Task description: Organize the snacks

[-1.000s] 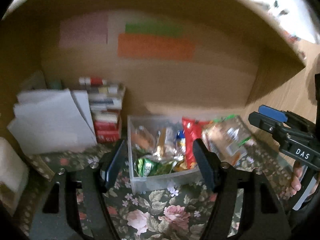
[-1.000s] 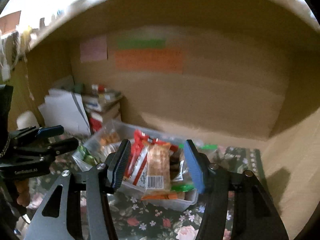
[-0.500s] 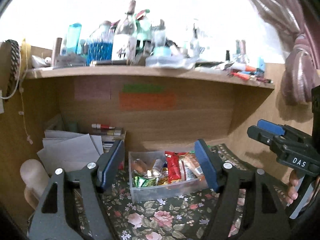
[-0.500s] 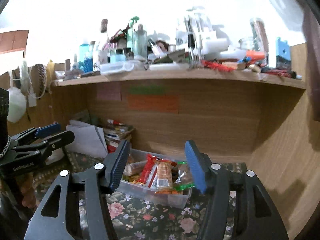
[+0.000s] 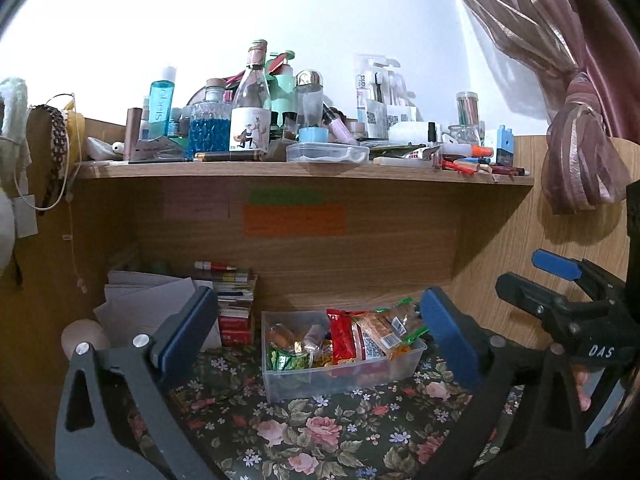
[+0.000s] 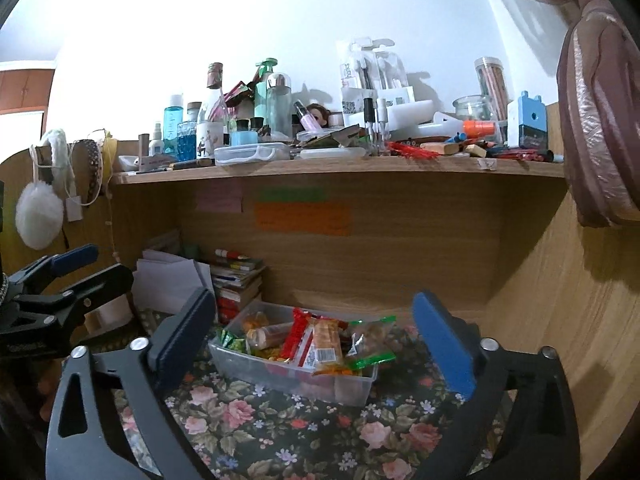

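Observation:
A clear plastic bin (image 5: 280, 380) (image 6: 240, 364) full of packaged snacks stands on the floral cloth under a wooden shelf. In it are a red packet (image 5: 340, 338) (image 6: 294, 334), an orange-brown bar (image 6: 326, 346), green-edged bags (image 6: 372, 336) and green wrappers (image 5: 286, 360). My left gripper (image 5: 320, 332) is open and empty, held back from the bin. My right gripper (image 6: 310, 326) is open and empty, also short of the bin. Each gripper shows at the edge of the other's view, the right gripper (image 5: 560, 292) and the left gripper (image 6: 64, 276).
A stack of books (image 5: 236, 308) and loose papers (image 5: 152, 300) stand left of the bin against the back panel. The shelf (image 5: 304, 168) above is crowded with bottles, jars and pens. A wooden side wall (image 6: 560, 300) closes the right. A curtain (image 5: 580, 152) hangs at the right.
Both grippers have pulled back and up from the bin; it now looks smaller and the upper shelf has come into view. Both stay open.

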`<state>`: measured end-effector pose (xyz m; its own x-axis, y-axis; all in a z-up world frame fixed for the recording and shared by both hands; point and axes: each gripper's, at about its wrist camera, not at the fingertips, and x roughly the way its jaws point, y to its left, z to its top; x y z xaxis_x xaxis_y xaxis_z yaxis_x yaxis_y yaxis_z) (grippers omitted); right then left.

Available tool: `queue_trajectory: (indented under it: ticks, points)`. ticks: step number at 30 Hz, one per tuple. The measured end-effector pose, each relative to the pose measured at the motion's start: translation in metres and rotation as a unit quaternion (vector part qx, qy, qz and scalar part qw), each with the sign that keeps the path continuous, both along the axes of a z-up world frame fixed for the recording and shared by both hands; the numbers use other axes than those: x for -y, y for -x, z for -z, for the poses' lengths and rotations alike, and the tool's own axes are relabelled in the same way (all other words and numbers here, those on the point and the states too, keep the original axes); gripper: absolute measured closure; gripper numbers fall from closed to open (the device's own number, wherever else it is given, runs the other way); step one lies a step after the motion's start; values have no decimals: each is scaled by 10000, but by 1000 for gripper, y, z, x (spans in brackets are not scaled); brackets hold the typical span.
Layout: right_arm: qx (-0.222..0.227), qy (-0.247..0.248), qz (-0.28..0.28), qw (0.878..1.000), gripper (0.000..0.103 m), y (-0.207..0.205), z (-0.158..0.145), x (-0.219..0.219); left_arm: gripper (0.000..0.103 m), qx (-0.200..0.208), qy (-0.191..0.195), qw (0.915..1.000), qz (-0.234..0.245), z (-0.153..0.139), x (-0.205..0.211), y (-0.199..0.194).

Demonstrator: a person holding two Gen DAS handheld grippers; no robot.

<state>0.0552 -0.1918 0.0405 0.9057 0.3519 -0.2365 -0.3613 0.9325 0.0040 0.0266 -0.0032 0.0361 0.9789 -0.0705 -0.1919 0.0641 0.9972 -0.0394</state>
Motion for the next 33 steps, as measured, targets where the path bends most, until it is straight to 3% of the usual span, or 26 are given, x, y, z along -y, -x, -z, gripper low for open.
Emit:
queue_trajectory:
  ticks: [33]
  points:
    - [29,-96,141,9998,0,2,1,5,0,-44,-7,9999,-145,4,5,-5]
